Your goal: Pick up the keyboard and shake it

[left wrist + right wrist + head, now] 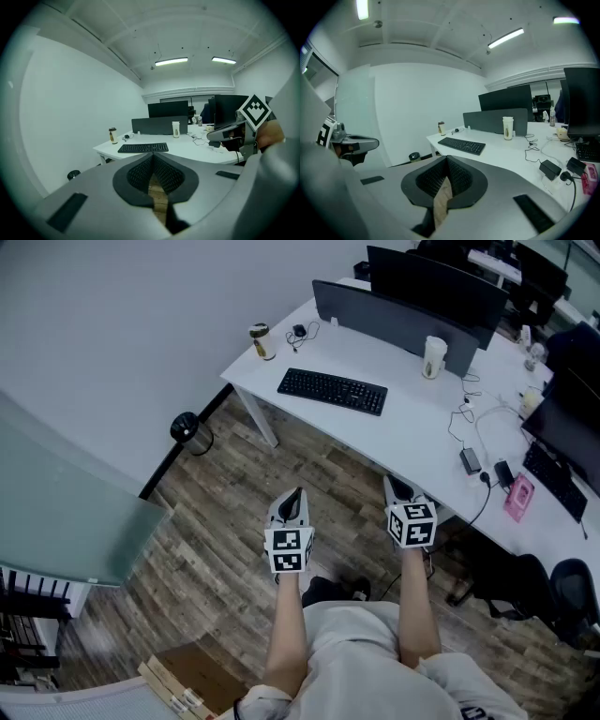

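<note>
A black keyboard [333, 390] lies flat near the front left corner of a white desk [412, 432]; it also shows in the left gripper view [143, 148] and the right gripper view [461, 145]. My left gripper [294, 493] is held over the wooden floor, well short of the desk, its jaws shut with nothing between them. My right gripper [394, 486] hangs beside it, just before the desk's front edge, also shut and empty. Both point toward the desk.
On the desk stand a brown-capped jar [262, 341], a paper cup [434, 357], a grey divider panel [394, 322], monitors, cables and a power adapter [471, 461]. A black bin [186, 428] sits by the wall. Office chairs [553, 601] stand at the right.
</note>
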Demonstrator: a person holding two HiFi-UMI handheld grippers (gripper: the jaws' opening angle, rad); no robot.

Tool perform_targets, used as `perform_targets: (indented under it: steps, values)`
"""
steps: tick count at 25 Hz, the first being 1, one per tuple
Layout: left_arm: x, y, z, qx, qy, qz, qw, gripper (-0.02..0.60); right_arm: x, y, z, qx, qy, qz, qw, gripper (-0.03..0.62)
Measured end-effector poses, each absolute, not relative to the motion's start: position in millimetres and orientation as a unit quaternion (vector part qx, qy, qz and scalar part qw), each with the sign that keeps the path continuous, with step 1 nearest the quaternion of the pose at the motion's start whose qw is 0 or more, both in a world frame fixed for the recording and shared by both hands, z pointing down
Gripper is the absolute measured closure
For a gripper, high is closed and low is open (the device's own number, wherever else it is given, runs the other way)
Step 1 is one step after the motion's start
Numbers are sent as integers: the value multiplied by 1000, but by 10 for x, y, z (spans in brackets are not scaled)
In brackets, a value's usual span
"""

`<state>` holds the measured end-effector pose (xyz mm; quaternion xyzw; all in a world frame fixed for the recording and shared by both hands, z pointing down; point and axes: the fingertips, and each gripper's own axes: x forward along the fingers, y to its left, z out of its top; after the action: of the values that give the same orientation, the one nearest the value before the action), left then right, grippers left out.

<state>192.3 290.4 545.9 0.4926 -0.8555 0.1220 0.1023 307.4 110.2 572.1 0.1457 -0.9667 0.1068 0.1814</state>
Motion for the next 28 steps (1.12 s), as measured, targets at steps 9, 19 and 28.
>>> perform_targets:
  steps: [9, 19, 28]
  values:
    - [2015, 2917, 5449, 488, -859, 101, 119, 568, 3144, 1089, 5725, 146, -967, 84, 191, 556]
    - [1790, 2910, 5641, 476, -866, 34, 152, 569, 3031, 983, 5756, 152, -973, 34, 172, 556]
    - [1035, 2610, 5537, 487, -860, -1, 152, 569, 2506, 692, 5980, 141, -966, 89, 196, 556]
